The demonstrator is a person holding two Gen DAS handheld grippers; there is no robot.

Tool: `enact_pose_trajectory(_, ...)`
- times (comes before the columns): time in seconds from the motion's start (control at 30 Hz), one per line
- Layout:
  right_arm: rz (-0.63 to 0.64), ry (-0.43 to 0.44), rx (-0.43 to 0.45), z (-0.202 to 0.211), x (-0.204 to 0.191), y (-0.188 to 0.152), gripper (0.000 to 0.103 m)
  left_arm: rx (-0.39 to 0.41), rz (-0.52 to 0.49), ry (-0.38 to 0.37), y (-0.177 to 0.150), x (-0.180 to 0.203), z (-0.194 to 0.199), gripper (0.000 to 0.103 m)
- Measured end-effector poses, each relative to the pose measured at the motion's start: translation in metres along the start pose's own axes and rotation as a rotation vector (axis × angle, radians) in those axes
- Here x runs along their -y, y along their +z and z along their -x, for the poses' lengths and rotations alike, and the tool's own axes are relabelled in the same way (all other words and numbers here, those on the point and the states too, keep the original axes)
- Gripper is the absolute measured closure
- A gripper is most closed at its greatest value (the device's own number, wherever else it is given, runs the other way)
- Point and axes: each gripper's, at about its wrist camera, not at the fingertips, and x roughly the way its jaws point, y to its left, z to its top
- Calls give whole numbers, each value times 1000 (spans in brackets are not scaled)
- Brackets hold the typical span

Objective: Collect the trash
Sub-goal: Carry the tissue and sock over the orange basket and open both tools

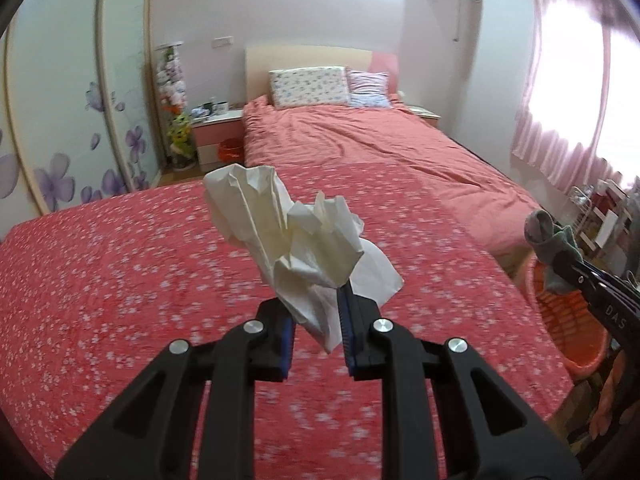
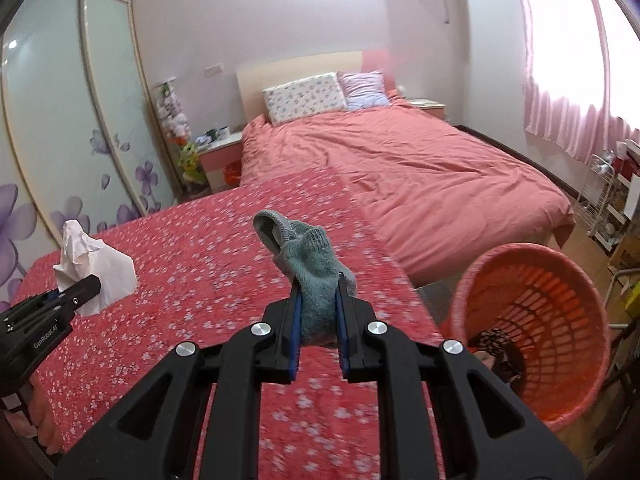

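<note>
The left gripper (image 1: 318, 316) has its jaws clamped on a crumpled white tissue (image 1: 296, 236), held up over the floral red bedspread (image 1: 120, 280); the right gripper (image 2: 318, 320) has its jaws clamped on a grey-green sock (image 2: 312, 276), near the orange mesh basket (image 2: 560, 280) standing on the floor beside the bed. To drop cleanly, each load should be carried fully over the basket's rim before the jaws part, one after the other so the grippers don't collide

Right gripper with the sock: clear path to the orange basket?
Probably yes. The right gripper, shut on the sock, is beside the orange basket, whose open mouth faces it with nothing between.
</note>
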Motion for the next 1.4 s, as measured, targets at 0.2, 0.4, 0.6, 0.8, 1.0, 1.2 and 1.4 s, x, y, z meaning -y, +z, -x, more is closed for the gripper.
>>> enact_pose_trajectory(0.2, -40, -38, 41, 17, 28, -2, 88, 6, -43, -67, 1, 42, 2, 83)
enact_pose_trajectory(0.4, -87, -77, 69, 32, 57, -5, 88, 9, -85, -143, 0, 86, 3, 83)
enact_pose_trajectory(0.6, -140, -107, 102, 47, 86, -8, 88, 3, -130, -222, 0, 132, 1, 83)
enact_pose_trajectory(0.8, -197, -149, 142, 61, 117, -9, 88, -10, -170, -291, -4, 176, -4, 83)
enact_pose_trajectory(1.0, -246, -188, 152, 64, 150, -12, 88, -28, -205, -360, -10, 219, -11, 83)
enact_pose_trajectory(1.2, -288, -213, 151, 61, 174, -16, 88, -60, -238, -413, -18, 260, -23, 83)
enact_pose_trajectory(1.4, -334, -227, 146, 56, 194, -17, 88, -94, -270, -453, -23, 292, -40, 83)
